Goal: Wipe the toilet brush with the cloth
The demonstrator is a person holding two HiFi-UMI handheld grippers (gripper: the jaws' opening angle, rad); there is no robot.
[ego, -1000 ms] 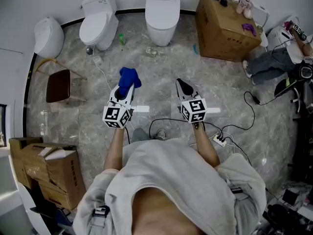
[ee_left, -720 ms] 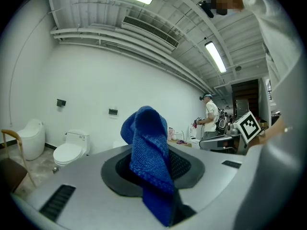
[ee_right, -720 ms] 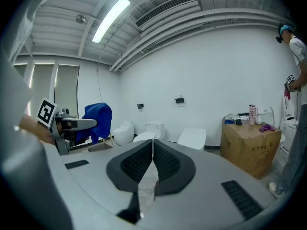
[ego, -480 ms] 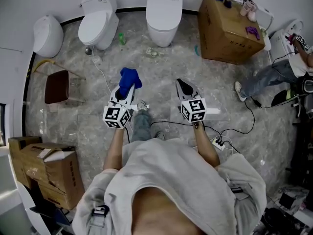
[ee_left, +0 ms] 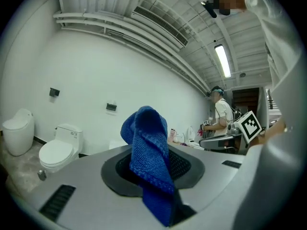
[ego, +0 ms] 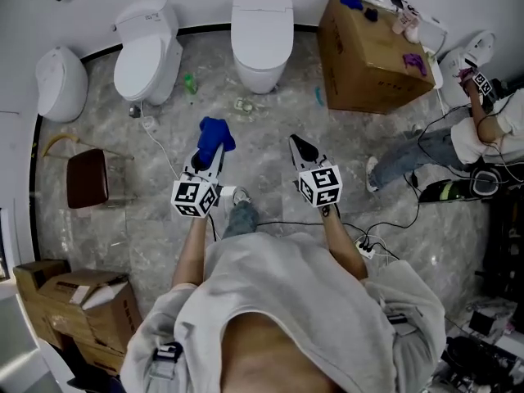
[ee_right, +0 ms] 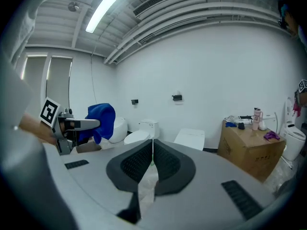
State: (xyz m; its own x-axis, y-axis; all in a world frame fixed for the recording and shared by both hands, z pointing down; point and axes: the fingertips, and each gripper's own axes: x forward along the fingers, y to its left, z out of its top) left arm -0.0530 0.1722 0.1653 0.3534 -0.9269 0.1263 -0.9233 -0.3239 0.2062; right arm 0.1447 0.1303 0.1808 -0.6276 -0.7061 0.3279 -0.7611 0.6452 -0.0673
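A blue cloth (ego: 215,133) hangs bunched from the tip of my left gripper (ego: 210,155), which is shut on it. In the left gripper view the blue cloth (ee_left: 150,155) stands up between the dark pads and fills the middle. My right gripper (ego: 296,145) is held level beside the left one, shut, with nothing in it. Its pads (ee_right: 138,163) meet at a thin seam in the right gripper view, where the left gripper (ee_right: 76,124) and the cloth (ee_right: 100,119) show at the left. I cannot pick out a toilet brush with certainty in any view.
Three white toilets (ego: 260,27) (ego: 143,51) (ego: 57,80) stand along the far wall. A cardboard box (ego: 364,51) stands at the back right, a dark red stool (ego: 86,178) at the left. Small litter (ego: 190,83) and cables (ego: 366,248) lie on the marble floor. A person (ego: 458,137) sits at the right.
The view has shifted toward the toilets, and my foot shows below the grippers. Both grippers keep the same pose, the cloth still held. The person at the right has moved.
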